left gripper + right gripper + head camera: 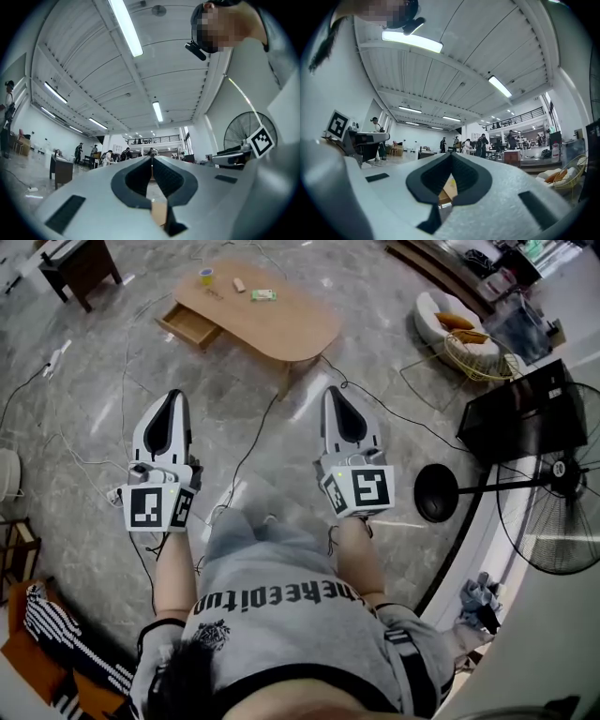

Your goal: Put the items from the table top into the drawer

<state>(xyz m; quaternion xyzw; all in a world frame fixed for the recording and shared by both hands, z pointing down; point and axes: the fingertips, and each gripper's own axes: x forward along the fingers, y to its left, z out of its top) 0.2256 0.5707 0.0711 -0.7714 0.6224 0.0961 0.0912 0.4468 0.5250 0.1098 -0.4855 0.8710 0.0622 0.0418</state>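
While left gripper (175,396) and right gripper (336,391) stand empty, jaws pressed together, well short of the table (281,329) bearing tape roll (206,276) and green packet (263,294) by its open drawer (190,324), I judge floor cables (258,432) could snag my approach.

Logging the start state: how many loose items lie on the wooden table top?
3: a tape roll at the left end of the table, a small beige item beside it, a green packet further right. They are distant; smaller ones may be missed.

Only illegible upside-down lettering on shirt (281,634)
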